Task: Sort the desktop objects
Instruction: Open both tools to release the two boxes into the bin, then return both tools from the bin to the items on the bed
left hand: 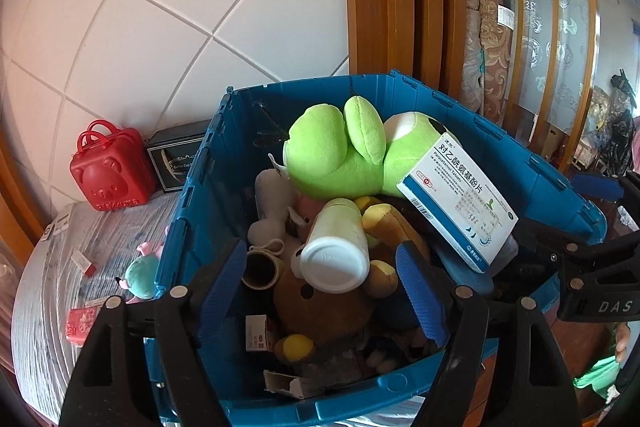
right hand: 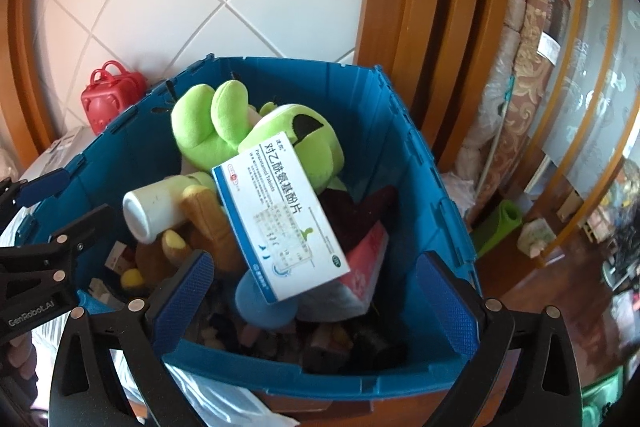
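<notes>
A blue crate (left hand: 360, 83) (right hand: 304, 61) is piled with toys and packets. On top lie a green frog plush (left hand: 332, 155) (right hand: 200, 123), a white bottle (left hand: 336, 255) (right hand: 152, 211) on its side and a white-and-blue medicine box (left hand: 456, 199) (right hand: 280, 219) tilted against the frog. My left gripper (left hand: 322, 291) hangs open over the crate's near side. The bottle lies between its blue pads with a gap on each side. My right gripper (right hand: 316, 301) stands wide open at the near rim, just below the medicine box, touching nothing.
A red bear-faced case (left hand: 110, 171) and a black box (left hand: 176, 155) stand against the tiled wall left of the crate. A small teal plush (left hand: 140, 275) and a red packet (left hand: 80, 325) lie on the tabletop beside it. Rolled carpets (right hand: 528, 87) lean at the right.
</notes>
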`<state>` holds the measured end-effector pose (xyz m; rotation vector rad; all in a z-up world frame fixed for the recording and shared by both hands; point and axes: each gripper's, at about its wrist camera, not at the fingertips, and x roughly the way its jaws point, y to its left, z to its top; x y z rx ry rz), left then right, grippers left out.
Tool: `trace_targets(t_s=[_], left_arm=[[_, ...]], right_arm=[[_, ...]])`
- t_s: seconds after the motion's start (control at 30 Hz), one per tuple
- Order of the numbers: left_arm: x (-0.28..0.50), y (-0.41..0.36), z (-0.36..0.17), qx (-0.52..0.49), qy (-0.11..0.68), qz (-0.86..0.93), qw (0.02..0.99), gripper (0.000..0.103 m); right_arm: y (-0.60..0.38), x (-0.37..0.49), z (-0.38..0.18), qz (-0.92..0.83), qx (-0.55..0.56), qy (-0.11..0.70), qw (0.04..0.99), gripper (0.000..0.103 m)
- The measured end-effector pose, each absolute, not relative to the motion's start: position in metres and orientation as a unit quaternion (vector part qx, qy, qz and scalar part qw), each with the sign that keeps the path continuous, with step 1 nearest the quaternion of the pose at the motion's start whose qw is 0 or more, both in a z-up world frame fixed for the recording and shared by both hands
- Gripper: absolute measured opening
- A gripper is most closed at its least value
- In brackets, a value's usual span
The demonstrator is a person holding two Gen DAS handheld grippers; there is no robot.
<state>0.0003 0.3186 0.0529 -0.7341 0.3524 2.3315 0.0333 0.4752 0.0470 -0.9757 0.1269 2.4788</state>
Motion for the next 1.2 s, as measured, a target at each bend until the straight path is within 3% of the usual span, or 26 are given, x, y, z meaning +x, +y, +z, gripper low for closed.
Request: trace_targets(t_s=[0.67, 1.2], left_arm=[[0.021, 0.265, 0.062, -0.253, 0.113, 0.907, 0.317, 0.077], [-0.057, 0.112, 0.046, -0.276, 0.069, 0.929, 0.239, 0.077]], right_arm=[[0.41, 0.047, 0.066, 0.936, -0.299, 0.042, 0.182, 0.103], [0.29, -0.032, 0.088, 0.963, -0.244, 0.033, 0.107, 0.103]])
